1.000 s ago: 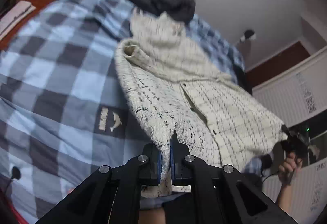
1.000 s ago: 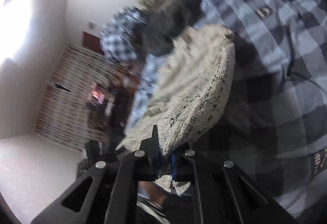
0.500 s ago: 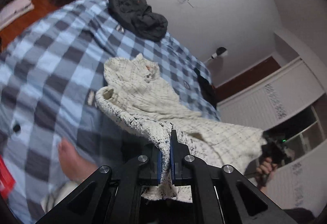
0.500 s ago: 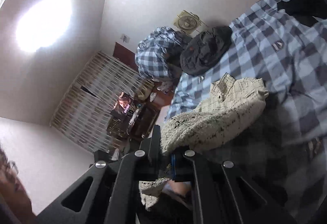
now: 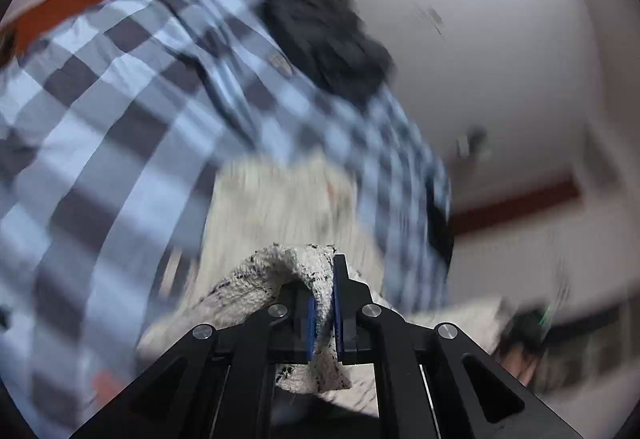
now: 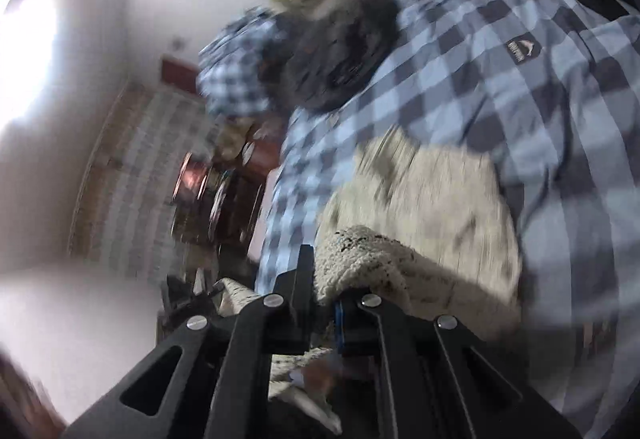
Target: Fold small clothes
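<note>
Ahead of the left fingers (image 5: pixel 341 279) the cream knit cardigan (image 5: pixel 276 207) covers the checked bedspread (image 5: pixel 120 111); beyond it a dark heap of clothing (image 5: pixel 320 39) blocks the far end. Bare bedspread lies left of these fingers, and right of the right fingers (image 6: pixel 306 271).

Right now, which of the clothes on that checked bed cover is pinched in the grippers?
The cream knitted cardigan with black flecks: both the left gripper and right gripper clamp its edge. The dark crumpled garment lies untouched farther back.
</note>
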The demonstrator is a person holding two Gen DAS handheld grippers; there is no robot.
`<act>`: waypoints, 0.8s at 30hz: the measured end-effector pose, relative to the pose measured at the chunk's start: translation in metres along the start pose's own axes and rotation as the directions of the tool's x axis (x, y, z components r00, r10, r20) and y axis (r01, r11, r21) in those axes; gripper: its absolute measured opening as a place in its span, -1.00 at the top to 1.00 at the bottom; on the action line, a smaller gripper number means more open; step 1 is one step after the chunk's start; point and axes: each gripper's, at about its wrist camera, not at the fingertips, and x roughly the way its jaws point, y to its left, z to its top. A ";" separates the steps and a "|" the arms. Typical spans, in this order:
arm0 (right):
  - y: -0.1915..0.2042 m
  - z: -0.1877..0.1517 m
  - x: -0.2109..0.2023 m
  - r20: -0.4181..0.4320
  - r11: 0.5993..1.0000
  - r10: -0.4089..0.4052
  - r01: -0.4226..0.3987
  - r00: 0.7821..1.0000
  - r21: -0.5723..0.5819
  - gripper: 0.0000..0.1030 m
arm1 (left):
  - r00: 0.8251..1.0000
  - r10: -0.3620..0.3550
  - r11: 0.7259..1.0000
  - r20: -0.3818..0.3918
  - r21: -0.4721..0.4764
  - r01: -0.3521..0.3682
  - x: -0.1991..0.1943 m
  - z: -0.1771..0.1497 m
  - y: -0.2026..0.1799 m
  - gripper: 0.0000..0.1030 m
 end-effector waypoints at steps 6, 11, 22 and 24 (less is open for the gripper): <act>-0.105 0.125 0.091 -0.035 0.896 -0.264 0.258 0.964 0.361 0.41 | 0.983 0.182 0.936 -0.034 -0.299 -0.184 0.111 0.106 0.063 0.84; -0.116 0.097 0.121 -0.003 0.905 -0.282 0.267 0.960 0.332 -0.46 | 0.964 0.243 0.956 -0.108 -0.144 -0.257 0.128 0.103 0.049 0.84; -0.037 -0.011 0.134 -0.096 0.933 -0.305 0.318 0.947 0.171 -0.51 | 0.885 0.459 0.864 -0.075 0.268 -0.425 0.123 -0.029 0.018 0.84; -0.031 -0.031 0.156 -0.111 0.929 -0.322 0.337 0.940 0.152 -0.59 | 0.873 0.475 0.847 -0.111 0.327 -0.419 0.143 -0.044 0.022 0.84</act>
